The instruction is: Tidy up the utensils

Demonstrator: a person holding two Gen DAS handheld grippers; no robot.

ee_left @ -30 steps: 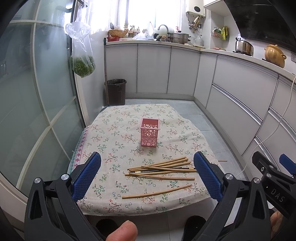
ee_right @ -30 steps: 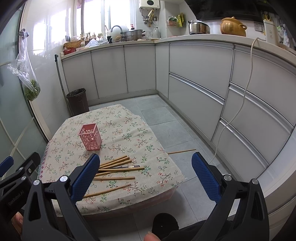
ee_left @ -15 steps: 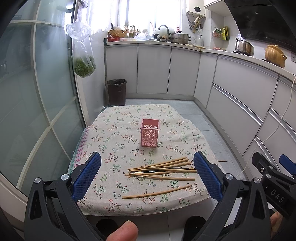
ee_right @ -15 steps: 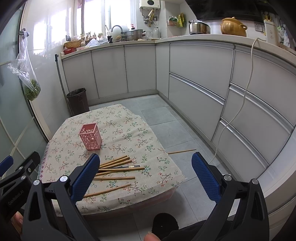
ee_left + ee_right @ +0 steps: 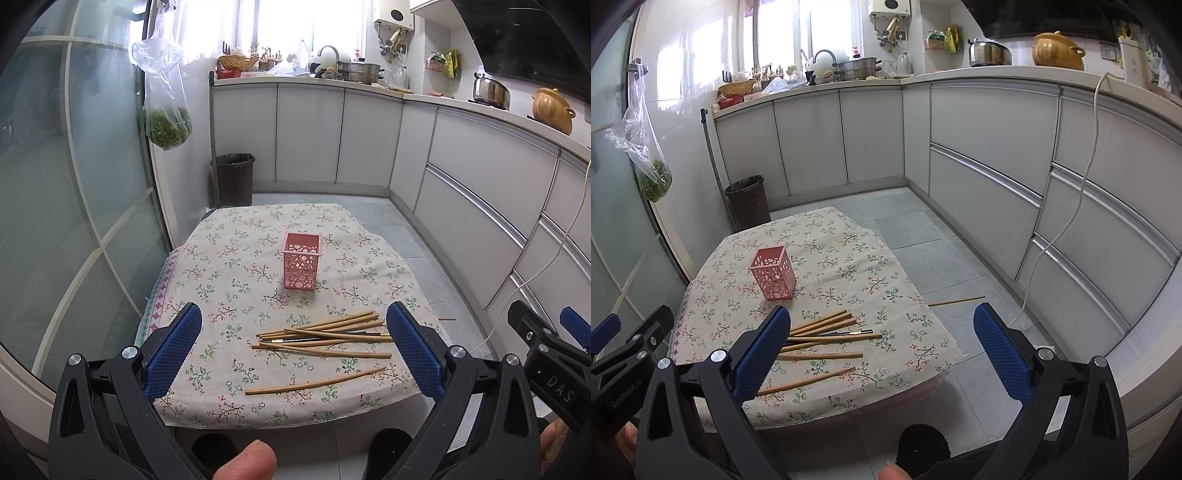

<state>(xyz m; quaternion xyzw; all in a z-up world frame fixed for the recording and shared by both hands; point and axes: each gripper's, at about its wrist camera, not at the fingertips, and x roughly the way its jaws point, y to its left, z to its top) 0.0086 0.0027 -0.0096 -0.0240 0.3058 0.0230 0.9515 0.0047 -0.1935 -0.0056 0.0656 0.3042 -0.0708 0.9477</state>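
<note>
Clearly nothing is gathered yet: the pink holder (image 5: 301,264) stands upright and apparently empty on the floral tablecloth (image 5: 221,258), and the wooden chopsticks (image 5: 325,332) lie loose on the cloth on the near side of the holder, most in a rough fan with a dark-handled utensil (image 5: 855,333) among them. One single chopstick (image 5: 314,382) lies apart, farthest from the holder and closest to the cloth's near edge. Another stick (image 5: 956,301) lies on the floor tiles, beyond the cloth on the side away from the holder.

The left gripper (image 5: 293,354) is spread wide and holds nothing; the right gripper (image 5: 882,354) is likewise fully open and empty. Both hang short of the cloth's near edge, on the side away from the holder, with the chopsticks framed between the blue pads (image 5: 173,350) but still well ahead of them.

The sensible first pick is probably the lone chopstick, since it has free cloth around it. Closing across its middle should keep it from pivoting, and it must be tipped upright before it goes down into the holder, which looks light enough to topple.
</note>
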